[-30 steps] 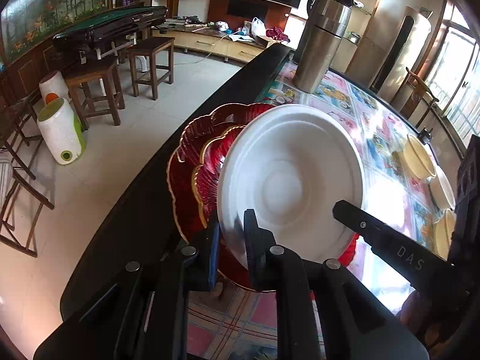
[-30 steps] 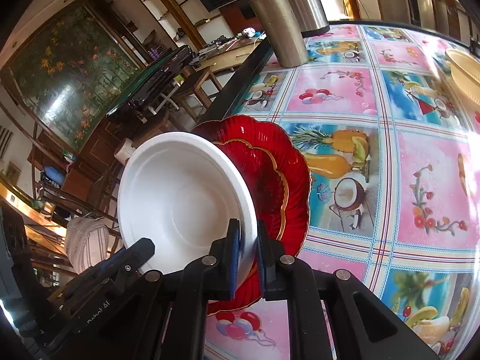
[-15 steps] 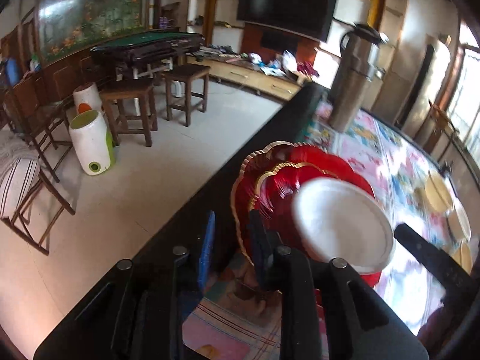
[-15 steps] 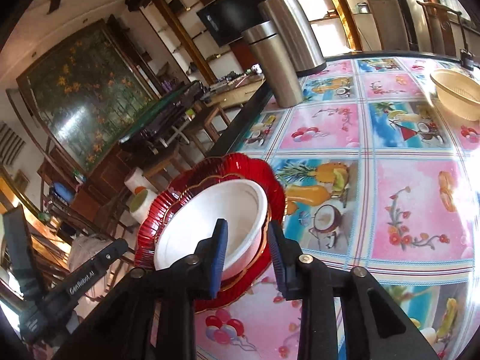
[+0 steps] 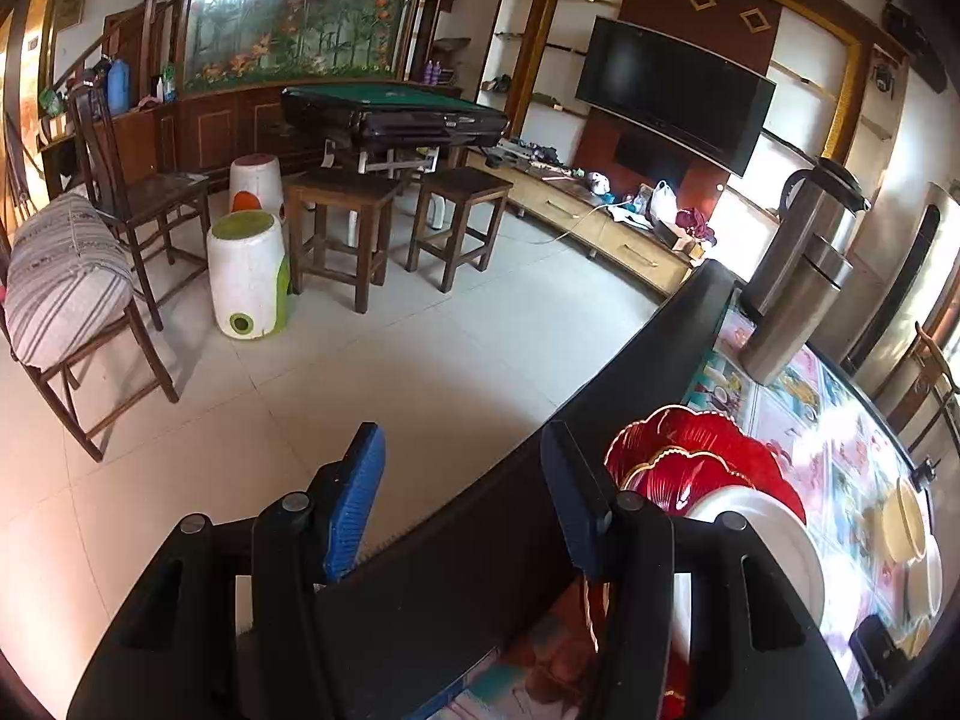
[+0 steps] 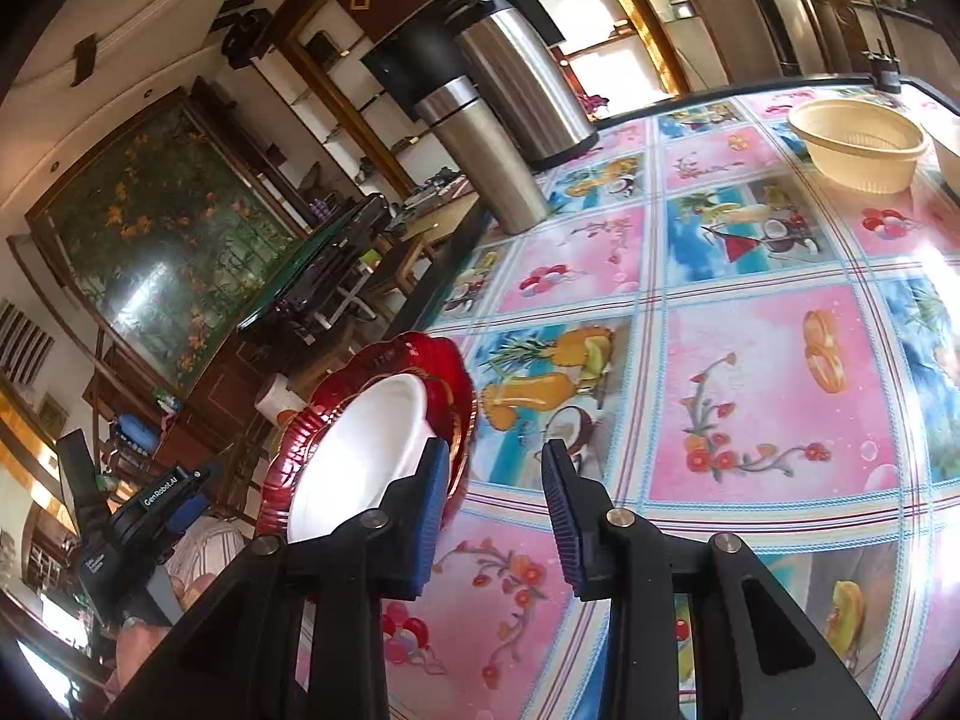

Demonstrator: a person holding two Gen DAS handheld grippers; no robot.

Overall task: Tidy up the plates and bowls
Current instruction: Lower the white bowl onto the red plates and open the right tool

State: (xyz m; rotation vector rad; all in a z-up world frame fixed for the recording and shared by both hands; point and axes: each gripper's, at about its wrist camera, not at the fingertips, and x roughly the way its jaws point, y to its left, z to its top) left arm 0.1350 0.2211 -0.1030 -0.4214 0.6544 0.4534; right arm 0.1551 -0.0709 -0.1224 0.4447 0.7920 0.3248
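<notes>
A white plate (image 6: 354, 450) lies on a stack of two red scalloped plates (image 6: 444, 372) near the table's left edge. In the left wrist view the same white plate (image 5: 774, 546) rests on the red plates (image 5: 690, 450), to the right of my fingers. My left gripper (image 5: 465, 501) is open and empty, pulled back over the table's black edge and floor. My right gripper (image 6: 495, 492) is open and empty, just right of the stack, its left finger overlapping the plate rims. The left gripper (image 6: 150, 504) also shows in the right wrist view, held by a hand.
A steel thermos (image 6: 480, 150) and a larger steel pot (image 6: 522, 78) stand at the table's far side. A cream basket bowl (image 6: 858, 144) sits far right, and cream bowls (image 5: 906, 522) show in the left view. The fruit-patterned tablecloth (image 6: 750, 390) covers the table. Stools and chairs stand on the floor.
Both grippers let go of the white plate, which now lies flat on the red plates. Both have opened wide and drawn back, the left one swinging left off the table edge.
</notes>
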